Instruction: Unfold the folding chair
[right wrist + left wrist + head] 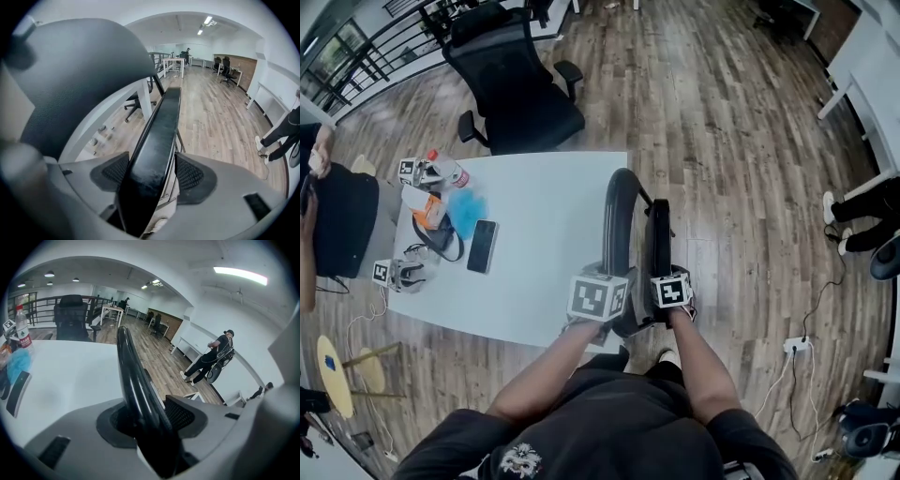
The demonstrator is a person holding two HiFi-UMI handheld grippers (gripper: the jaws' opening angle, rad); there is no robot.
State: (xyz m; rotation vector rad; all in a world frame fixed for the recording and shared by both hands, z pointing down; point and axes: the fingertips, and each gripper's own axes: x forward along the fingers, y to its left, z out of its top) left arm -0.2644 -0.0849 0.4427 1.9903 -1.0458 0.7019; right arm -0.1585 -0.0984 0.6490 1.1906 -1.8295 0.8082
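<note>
The folded black folding chair stands upright against the right edge of the white table. Its curved frame tube arches up beside the flat seat panel. My left gripper is shut on the tube, which runs up between its pads. My right gripper is shut on the seat panel's edge, with a pad against each side. In the head view the marker cubes hide both sets of jaws.
On the table's left part lie a phone, a blue cloth, a bottle and other small items. A black office chair stands behind the table. A person sits at the left; another person's feet are at the right. A power strip lies on the floor.
</note>
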